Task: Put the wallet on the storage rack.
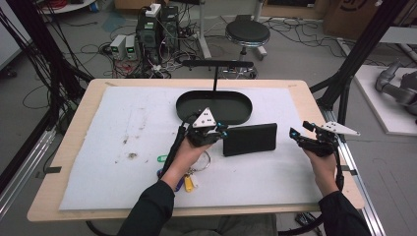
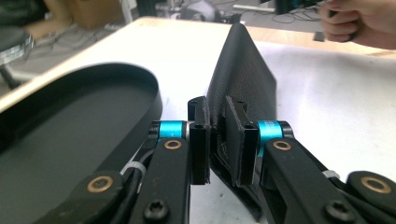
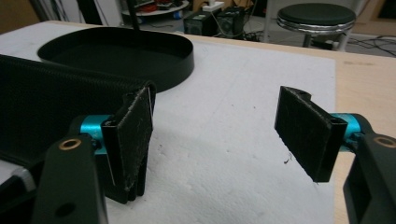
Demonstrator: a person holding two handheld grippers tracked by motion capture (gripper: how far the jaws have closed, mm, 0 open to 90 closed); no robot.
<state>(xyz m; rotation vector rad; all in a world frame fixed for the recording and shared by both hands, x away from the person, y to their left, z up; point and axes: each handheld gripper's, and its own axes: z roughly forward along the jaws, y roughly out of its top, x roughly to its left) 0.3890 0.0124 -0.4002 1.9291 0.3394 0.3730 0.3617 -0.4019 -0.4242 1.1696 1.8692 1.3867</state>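
Observation:
A flat black wallet lies on the white mat just in front of a black oval tray. My left gripper is shut on the wallet's left end. In the left gripper view the wallet stands on edge between the pads, with the left gripper clamped on it and the tray to the left. My right gripper hovers open to the right of the wallet. In the right gripper view the right gripper has bare mat between its pads, with the wallet at the left.
A bunch of keys with coloured tags lies under my left forearm near the front of the mat. A thin black post rises behind the tray. A stool and cables stand on the floor beyond the table.

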